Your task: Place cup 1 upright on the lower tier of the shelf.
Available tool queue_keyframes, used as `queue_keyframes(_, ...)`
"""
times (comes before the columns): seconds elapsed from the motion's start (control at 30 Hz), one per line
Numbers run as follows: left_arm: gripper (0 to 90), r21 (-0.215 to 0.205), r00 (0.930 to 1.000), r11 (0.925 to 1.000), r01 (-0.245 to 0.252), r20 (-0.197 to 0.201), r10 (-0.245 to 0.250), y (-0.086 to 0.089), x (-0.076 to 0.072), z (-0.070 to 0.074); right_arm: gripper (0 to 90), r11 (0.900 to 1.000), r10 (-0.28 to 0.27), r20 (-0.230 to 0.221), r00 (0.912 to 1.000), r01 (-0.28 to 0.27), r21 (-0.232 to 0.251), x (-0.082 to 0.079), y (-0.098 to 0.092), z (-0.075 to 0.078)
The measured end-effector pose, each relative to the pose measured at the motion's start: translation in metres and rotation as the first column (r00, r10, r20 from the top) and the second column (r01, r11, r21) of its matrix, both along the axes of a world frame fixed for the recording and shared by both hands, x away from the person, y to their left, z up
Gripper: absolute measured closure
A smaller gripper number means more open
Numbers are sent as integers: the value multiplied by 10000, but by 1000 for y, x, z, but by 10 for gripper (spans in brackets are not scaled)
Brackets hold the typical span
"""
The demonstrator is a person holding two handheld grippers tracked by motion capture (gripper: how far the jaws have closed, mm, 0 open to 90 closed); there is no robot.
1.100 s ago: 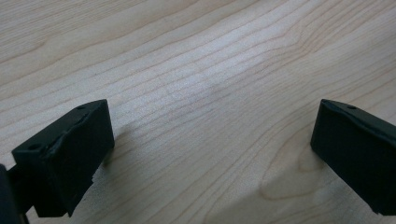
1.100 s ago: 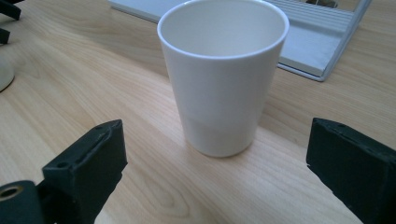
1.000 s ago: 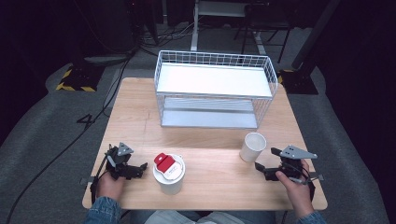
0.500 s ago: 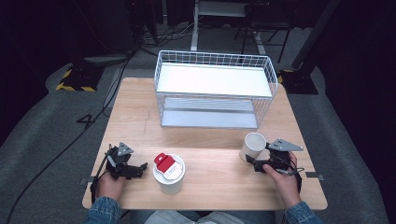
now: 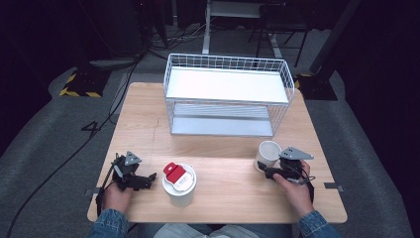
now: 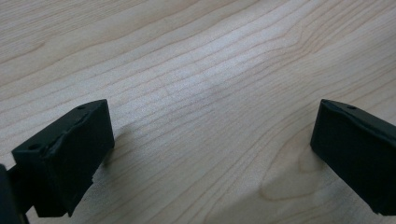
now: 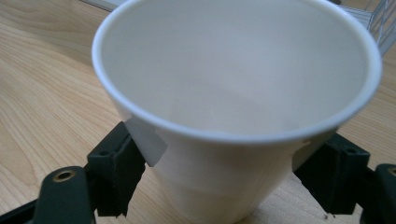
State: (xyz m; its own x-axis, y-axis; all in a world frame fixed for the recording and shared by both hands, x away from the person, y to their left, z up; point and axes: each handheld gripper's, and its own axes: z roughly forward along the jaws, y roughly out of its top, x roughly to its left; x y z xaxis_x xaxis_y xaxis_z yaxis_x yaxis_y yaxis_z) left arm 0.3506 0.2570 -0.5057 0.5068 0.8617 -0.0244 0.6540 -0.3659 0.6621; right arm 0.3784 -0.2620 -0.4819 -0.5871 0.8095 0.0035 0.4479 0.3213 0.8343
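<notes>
White paper cup is now clamped between my right gripper's jaws, which have just closed, still standing on the table, unlifted; my left gripper idles open.

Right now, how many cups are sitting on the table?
2. An open white cup stands near the right edge, with the right gripper closed on it. A lidded cup with a red tab stands at front centre, beside the left gripper.
</notes>
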Motion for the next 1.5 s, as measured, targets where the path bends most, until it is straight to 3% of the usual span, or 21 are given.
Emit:
queue_keyframes(0.53, 0, 3, 10000, 10000, 3, 0, -3, 0, 0, 0, 230, 10000, 85, 87, 9999, -85, -21, -1, 1, 1)
queue_keyframes(0.77, 0, 5, 10000, 10000, 5, -1, -5, 0, 0, 0, 230, 9996, 265, 345, 9991, -266, 1, 0, 4, 15)
queue_keyframes(1.17, 0, 7, 10000, 10000, 6, 7, -6, 0, 0, 0, 229, 9978, 643, 102, 9979, -644, 150, 9, 22, 37)
queue_keyframes(1.5, 0, 2, 10000, 10000, 3, 1, -3, 0, 0, 0, 228, 9958, 904, 241, 9956, -901, -141, 26, 44, 54)
